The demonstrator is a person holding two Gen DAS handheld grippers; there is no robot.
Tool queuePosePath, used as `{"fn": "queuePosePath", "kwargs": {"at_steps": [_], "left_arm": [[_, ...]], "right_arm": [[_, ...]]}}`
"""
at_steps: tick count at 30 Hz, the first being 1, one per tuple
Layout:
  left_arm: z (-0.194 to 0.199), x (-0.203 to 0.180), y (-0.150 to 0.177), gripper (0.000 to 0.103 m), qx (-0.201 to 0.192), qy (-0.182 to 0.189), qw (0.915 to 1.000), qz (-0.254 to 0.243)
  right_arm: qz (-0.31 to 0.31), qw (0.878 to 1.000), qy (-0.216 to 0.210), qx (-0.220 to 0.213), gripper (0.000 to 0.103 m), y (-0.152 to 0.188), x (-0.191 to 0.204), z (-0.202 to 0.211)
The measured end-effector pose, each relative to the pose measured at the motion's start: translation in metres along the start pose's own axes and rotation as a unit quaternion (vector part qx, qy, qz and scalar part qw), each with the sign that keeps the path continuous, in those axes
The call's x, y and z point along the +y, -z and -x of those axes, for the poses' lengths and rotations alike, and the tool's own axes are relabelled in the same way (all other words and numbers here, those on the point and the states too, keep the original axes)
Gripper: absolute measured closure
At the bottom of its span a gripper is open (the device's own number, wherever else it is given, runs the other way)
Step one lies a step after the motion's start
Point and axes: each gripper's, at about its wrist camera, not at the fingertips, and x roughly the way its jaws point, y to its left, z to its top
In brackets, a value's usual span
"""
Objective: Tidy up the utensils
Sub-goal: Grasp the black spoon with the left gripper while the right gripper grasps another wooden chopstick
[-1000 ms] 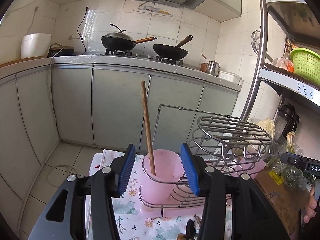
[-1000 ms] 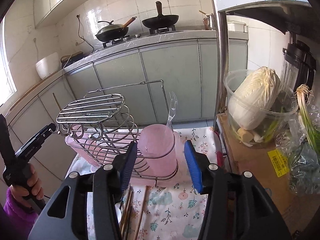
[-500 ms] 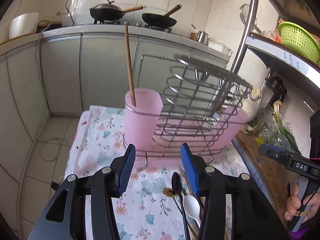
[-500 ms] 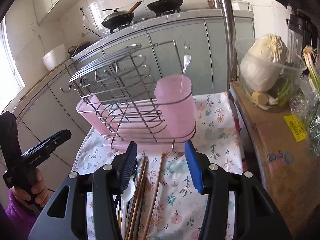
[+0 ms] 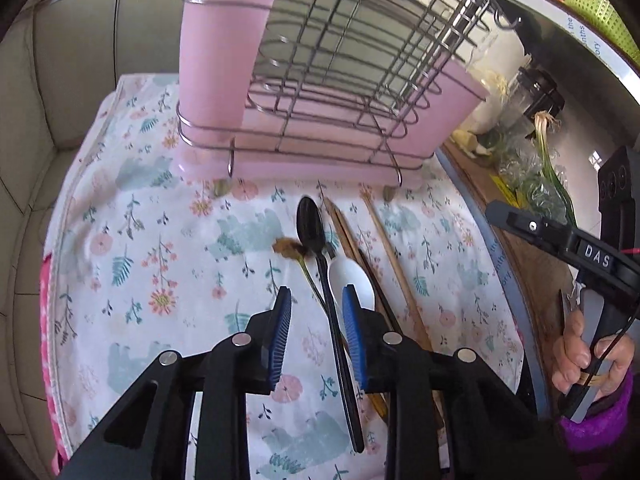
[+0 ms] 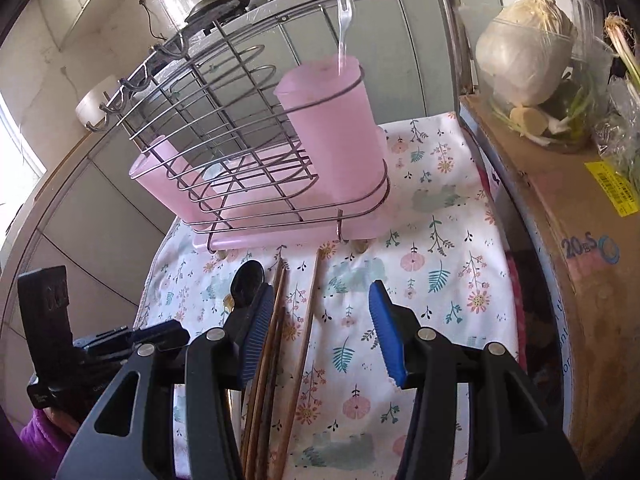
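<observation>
Both my claws have dropped from rack height toward the cloth since the earlier frames, and the utensils now lie right under them. My left claw point(image 5: 316, 322) has just been closing: its pads stand partly apart, with the black spoon's point(image 5: 311, 227) handle and a thin stem running between them; I can't see either pad pressing on anything. The white spoon point(image 5: 351, 282) lies just beside the right pad, its bowl touching the black handle. Brown chopsticks point(image 5: 348, 236) lie to the right of both spoons, one more stick apart from them further right. My right claw point(image 6: 320, 332) hangs open over the same cloth point(image 6: 440, 240); a single chopstick point(image 6: 308, 316) runs between its pads, touching neither, and a bundle of sticks sits against the left pad. Behind stands the rack point(image 5: 344, 60) on its pink tray, a pink cup point(image 5: 218, 52) at one end holding a wooden stick, the other cup point(image 6: 336, 128) holding a clear fork point(image 6: 341, 16).
</observation>
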Motion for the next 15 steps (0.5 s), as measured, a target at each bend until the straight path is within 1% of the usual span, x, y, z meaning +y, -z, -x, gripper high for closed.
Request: {"fn": "queuePosePath", "kwargs": {"at_steps": [4,7,9,12,15], "left_arm": [[-0.017,-0.007,0.015,0.078,0.043,0.009,0.9989,-0.012],[-0.026,-0.013,0.022,0.078,0.059,0.006,0.9981,-0.020],[-0.032,-0.013,0.024,0.093,0.066,0.006,0.9976,-0.018],[-0.033,-0.011,0.027,0.097,0.066,0.013,0.9978,-0.005],[-0.027,-0.009,0.026,0.100,0.052,0.003,0.9986,0.002]], "right_arm": [[-0.006,1.000,-0.004,0.006,0.053,0.002,-0.002,-0.004],[-0.005,1.000,-0.007,0.012,0.053,0.003,-0.001,-0.008],[-0.003,1.000,-0.009,0.015,0.053,0.005,0.000,-0.010],[-0.002,1.000,-0.009,0.019,0.053,0.008,0.001,-0.012],[-0.005,1.000,-0.010,0.024,0.053,0.010,-0.001,-0.015]]}}
